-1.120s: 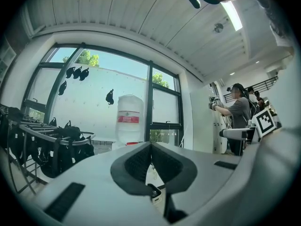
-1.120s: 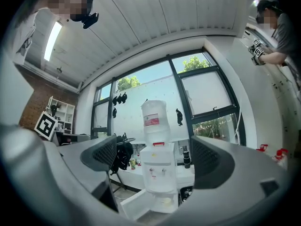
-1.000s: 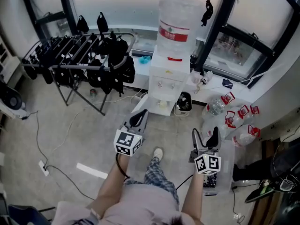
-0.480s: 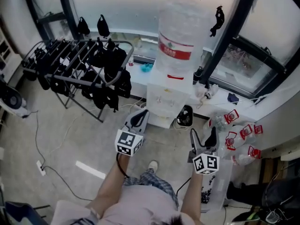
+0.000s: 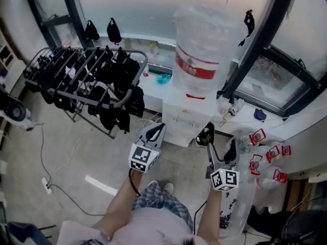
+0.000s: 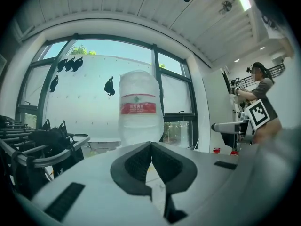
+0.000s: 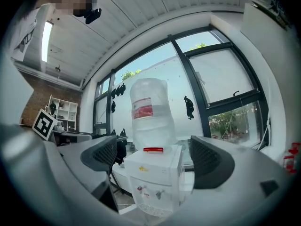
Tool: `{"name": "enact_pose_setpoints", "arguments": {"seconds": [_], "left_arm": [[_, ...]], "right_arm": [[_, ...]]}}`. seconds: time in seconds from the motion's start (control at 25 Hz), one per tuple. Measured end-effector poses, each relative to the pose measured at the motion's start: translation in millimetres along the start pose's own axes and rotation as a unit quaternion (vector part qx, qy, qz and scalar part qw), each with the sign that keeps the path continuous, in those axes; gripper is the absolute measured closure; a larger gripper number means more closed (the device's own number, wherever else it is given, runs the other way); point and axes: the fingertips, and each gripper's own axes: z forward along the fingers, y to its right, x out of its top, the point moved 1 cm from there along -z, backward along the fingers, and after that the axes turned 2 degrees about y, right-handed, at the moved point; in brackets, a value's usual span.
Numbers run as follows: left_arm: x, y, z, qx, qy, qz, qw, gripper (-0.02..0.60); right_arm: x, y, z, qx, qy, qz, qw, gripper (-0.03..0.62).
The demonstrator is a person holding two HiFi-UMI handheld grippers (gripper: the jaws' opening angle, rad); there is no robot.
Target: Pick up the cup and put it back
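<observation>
Our left gripper (image 5: 156, 130) has its jaws pressed together with nothing between them, and our right gripper (image 5: 221, 149) holds its jaws wide apart and empty. Both point toward the white water dispenser (image 5: 180, 120), which carries a big bottle (image 5: 204, 50) on top. To the left of it stands a rack (image 5: 84, 68) hung with dark items. Where the cup is, we cannot tell.

No print can be read: the red label (image 5: 196, 68) on the water bottle (image 5: 207, 29), upper middle, bears marks too small to make out.
</observation>
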Motion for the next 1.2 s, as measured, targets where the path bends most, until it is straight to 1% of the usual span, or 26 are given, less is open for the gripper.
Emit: {"name": "enact_pose_setpoints", "arguments": {"seconds": [0.16, 0.28, 0.4, 0.48, 0.6, 0.96, 1.2], "left_arm": [[-26.1, -8.7, 17.9, -0.011, -0.013, -0.007, 0.9998, 0.555], [-58.0, -9.3, 30.9, -0.029, -0.028, -0.007, 0.9992, 0.555], [-94.2, -6.8, 49.9, -0.044, -0.034, -0.024, 0.9982, 0.555], [-119.2, -4.9, 61.7, -0.055, -0.037, -0.028, 0.9974, 0.555], [-166.5, 2.4, 73.6, -0.074, -0.047, -0.02, 0.9959, 0.555], [-315.3, 13.6, 101.6, -0.109, -0.079, -0.008, 0.9909, 0.555], [-408.0, 22.7, 112.8, -0.131, -0.087, -0.003, 0.9876, 0.555]], "right_arm": [[-27.8, 5.0, 16.6, -0.002, -0.01, 0.001, 1.0, 0.109], [-59.7, 8.9, 26.4, -0.004, -0.023, 0.01, 1.0, 0.109], [-94.1, 18.6, 35.5, -0.003, -0.039, 0.008, 0.999, 0.109], [-120.2, 25.7, 41.5, -0.003, -0.044, 0.01, 0.999, 0.109], [-167.4, 32.9, 44.5, 0.004, -0.054, 0.008, 0.998, 0.109], [-318.1, 42.2, 59.7, 0.029, -0.078, 0.007, 0.997, 0.109], [-421.7, 45.1, 54.3, 0.04, -0.094, 0.014, 0.995, 0.111]]}}
